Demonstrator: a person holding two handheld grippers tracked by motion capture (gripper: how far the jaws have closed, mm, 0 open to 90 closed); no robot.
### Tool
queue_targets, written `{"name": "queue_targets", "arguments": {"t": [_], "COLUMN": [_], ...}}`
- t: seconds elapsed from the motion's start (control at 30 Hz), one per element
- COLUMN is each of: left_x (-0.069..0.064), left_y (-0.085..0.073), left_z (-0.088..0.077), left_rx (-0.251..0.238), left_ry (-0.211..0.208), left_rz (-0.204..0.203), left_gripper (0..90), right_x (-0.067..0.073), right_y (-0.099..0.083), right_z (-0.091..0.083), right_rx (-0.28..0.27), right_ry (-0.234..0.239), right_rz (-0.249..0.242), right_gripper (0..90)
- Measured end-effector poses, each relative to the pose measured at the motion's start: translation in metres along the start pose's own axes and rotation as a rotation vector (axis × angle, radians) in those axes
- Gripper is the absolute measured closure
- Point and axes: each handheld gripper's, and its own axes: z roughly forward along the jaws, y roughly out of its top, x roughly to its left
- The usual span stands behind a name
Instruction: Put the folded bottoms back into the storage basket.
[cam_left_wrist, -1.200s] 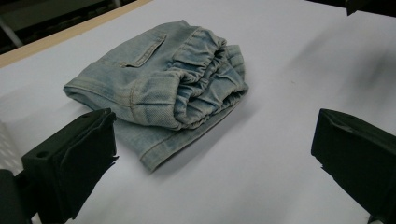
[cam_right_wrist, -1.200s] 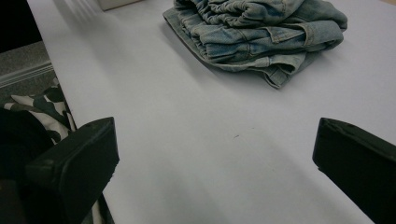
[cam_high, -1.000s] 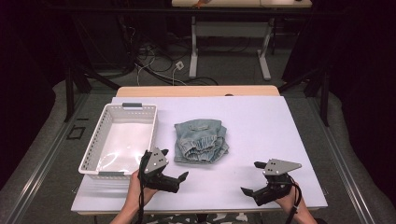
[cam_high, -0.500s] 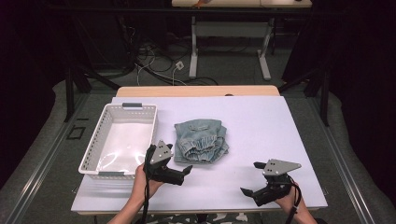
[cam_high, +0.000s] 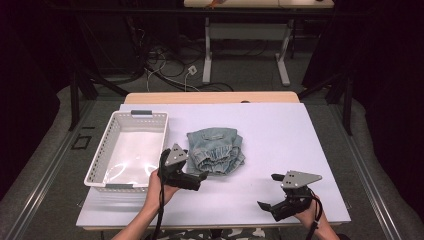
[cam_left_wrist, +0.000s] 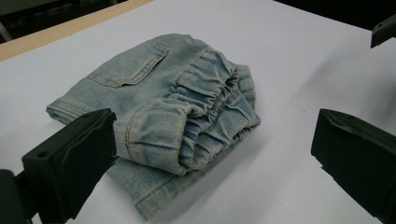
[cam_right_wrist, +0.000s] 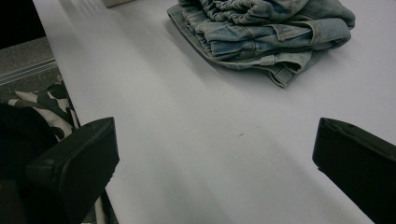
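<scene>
Since a second ago, the left gripper (cam_high: 196, 176) has slid forward to the near edge of the folded pale-blue denim garment (cam_high: 216, 150), while the right gripper (cam_high: 270, 206) has stayed put, well to the right of the denim. Both sets of jaws stand wide apart, holding nothing. The denim lies flat on the white table sheet (cam_high: 280, 135), just right of the empty white perforated plastic basket (cam_high: 131, 150); in the left gripper view its gathered waistband (cam_left_wrist: 210, 116) sits between the jaws. Judging by this, nothing is grasped yet; pickup and any transfer remain. Bare sheet surrounds the denim, though the basket's right rim stands close beside it.
</scene>
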Motion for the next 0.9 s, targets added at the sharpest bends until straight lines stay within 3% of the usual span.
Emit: {"name": "queue_targets", "arguments": {"t": [0.57,0.9], "left_x": [0.014,0.025], "left_y": [0.014,0.017], "left_z": [0.022,0.035], "left_rx": [0.042,0.069], "left_ry": [0.007,0.056], "left_rz": [-0.062,-0.111], "left_gripper": [0.0,0.0], "right_x": [0.001,0.001], "right_y": [0.0,0.0], "right_z": [0.0,0.0], "right_rx": [0.003,0.005], "right_ry": [0.002,0.007], "right_rz": [-0.001,-0.002], "right_gripper": [0.4,0.4]}}
